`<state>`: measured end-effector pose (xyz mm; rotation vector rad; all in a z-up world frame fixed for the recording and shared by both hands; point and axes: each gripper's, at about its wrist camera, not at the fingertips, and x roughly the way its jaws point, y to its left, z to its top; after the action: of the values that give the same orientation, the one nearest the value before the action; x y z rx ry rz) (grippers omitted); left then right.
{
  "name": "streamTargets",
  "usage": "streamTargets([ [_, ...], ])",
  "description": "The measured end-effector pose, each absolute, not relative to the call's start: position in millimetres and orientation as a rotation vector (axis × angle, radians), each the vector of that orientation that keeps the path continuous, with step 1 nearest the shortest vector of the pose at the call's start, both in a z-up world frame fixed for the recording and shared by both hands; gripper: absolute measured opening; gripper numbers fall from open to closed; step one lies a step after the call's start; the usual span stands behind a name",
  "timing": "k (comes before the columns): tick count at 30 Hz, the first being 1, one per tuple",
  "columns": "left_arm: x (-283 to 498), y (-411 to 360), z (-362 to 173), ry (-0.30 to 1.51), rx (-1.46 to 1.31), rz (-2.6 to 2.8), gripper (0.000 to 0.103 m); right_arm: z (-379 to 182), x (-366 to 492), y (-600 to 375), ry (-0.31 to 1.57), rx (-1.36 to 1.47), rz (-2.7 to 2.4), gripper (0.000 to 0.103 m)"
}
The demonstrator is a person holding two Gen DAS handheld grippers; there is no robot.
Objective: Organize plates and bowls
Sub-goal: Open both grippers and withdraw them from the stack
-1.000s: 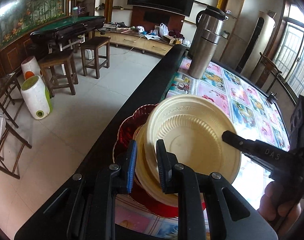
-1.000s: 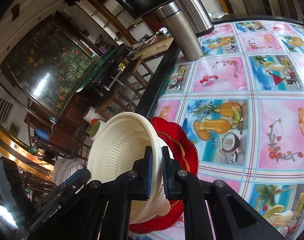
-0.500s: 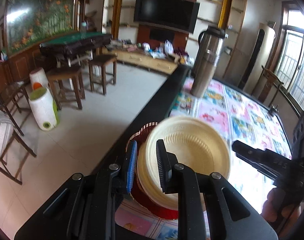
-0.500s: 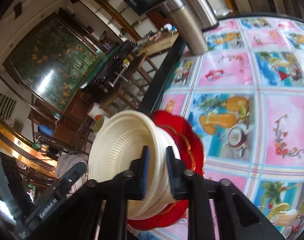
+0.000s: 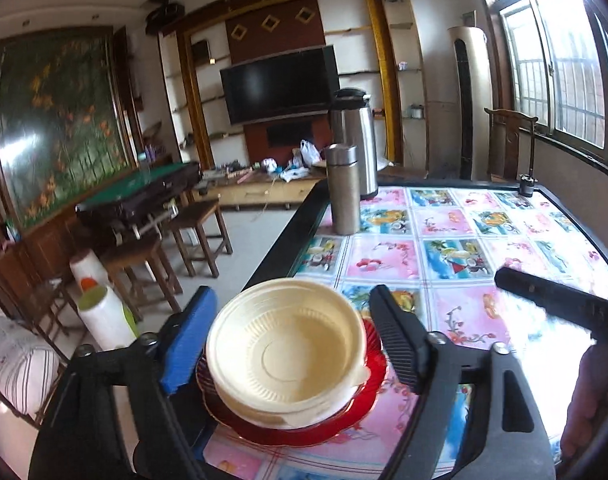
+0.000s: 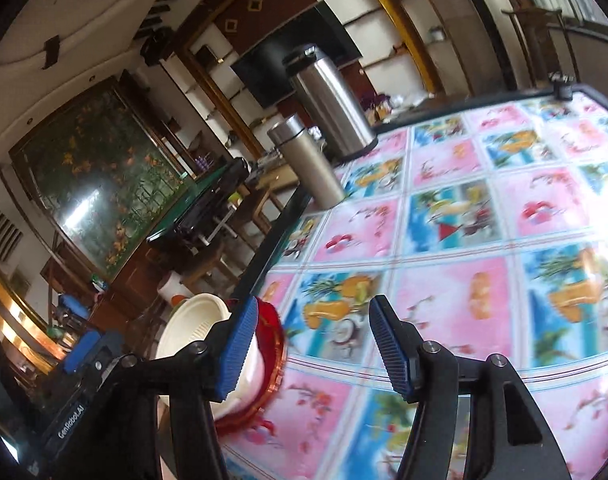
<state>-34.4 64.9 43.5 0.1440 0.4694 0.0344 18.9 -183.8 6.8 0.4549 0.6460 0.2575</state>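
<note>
Stacked cream bowls rest on a red plate at the near left corner of the patterned table. My left gripper hovers just short of them, its jaws opening wide. The stack shows between its fingers and neither pad touches it. In the right wrist view the cream bowls and the red plate lie left of my right gripper. Its jaws are opening, with only tablecloth between them. The right gripper's finger and a hand show at the right.
A slim steel flask and a larger steel jug stand at the table's far left edge. The black table rim runs along the left, with stools and floor beyond. A small black object sits at the far corner.
Both grippers let go of the top cream bowl's rim, spread their jaws and drew back and upward. The bowl now sits level in the stack on the red plate.
</note>
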Motion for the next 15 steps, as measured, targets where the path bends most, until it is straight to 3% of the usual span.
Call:
streamTargets([
  [11,-48.6,63.0,46.8,0.453,0.122,0.087,0.088,6.5,-32.5,-169.6,0.526,0.305,0.396,0.061],
  [15,-52.9,66.6,46.6,0.438,0.109,0.113,0.098,3.4,-35.5,-160.3,0.53,0.294,0.429,0.061],
])
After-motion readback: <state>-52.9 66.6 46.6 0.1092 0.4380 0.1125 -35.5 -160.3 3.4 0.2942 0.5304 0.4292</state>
